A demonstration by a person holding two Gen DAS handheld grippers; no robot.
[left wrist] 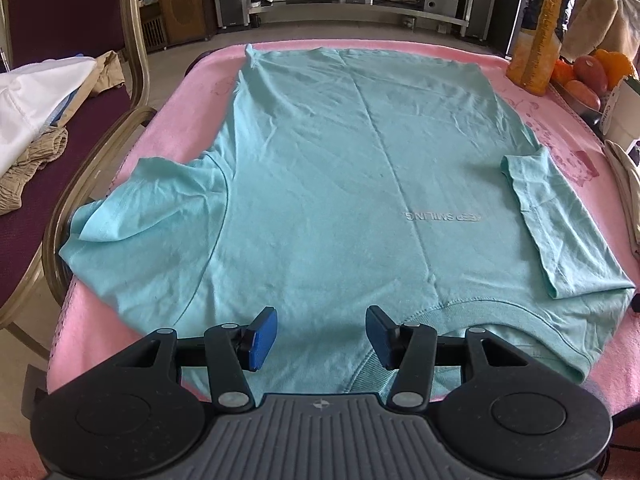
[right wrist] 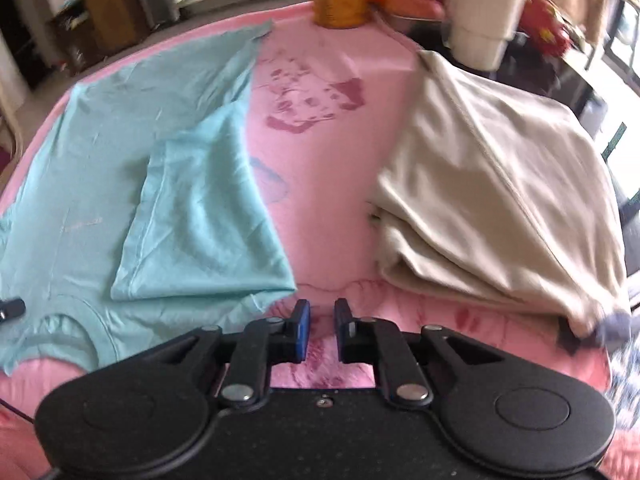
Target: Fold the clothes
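Observation:
A teal T-shirt (left wrist: 340, 168) lies flat on the pink blanket (left wrist: 560, 128), collar toward me and hem at the far end. Its right sleeve (left wrist: 560, 224) is folded in over the body, and its left sleeve (left wrist: 132, 216) spreads toward the table edge. My left gripper (left wrist: 322, 336) hovers open just over the collar, holding nothing. In the right wrist view, the T-shirt (right wrist: 120, 160) is on the left with its folded sleeve (right wrist: 200, 220). My right gripper (right wrist: 322, 330) sits over bare pink blanket (right wrist: 320, 160) beside the shoulder, its fingers a narrow gap apart and empty.
A folded beige garment (right wrist: 492, 200) lies on the table's right side. An orange bottle (left wrist: 540, 28), fruit (left wrist: 592, 72) and a white pot (right wrist: 484, 20) stand at the far right. A chair (left wrist: 60, 180) on the left carries white and tan clothes (left wrist: 36, 96).

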